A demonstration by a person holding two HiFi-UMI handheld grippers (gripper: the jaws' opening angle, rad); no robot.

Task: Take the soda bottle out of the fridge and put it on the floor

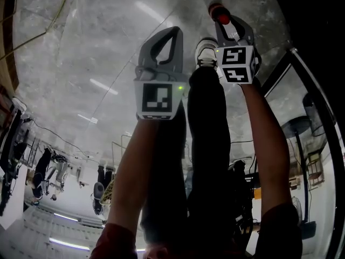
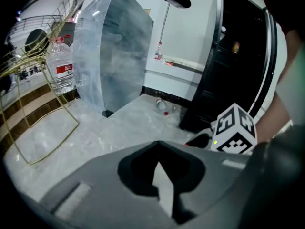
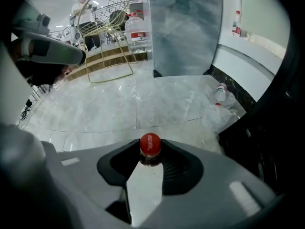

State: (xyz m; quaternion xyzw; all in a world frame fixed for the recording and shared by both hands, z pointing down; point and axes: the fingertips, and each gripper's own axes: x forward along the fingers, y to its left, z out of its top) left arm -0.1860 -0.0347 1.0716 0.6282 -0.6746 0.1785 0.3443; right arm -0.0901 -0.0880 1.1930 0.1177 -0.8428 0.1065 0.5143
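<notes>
Above the floor, the soda bottle is clamped by the right gripper; the left gripper is seemingly closed, empty.

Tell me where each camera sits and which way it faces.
Head view: on the person's head, facing down at the floor; shows arms, legs, left gripper, right gripper.
Left gripper view: on that gripper, facing the fridge; shows its shut jaws.
Right gripper view: on that gripper, facing the floor; shows jaws gripping the soda bottle.
Shared: both gripper views show the water jug.
</notes>
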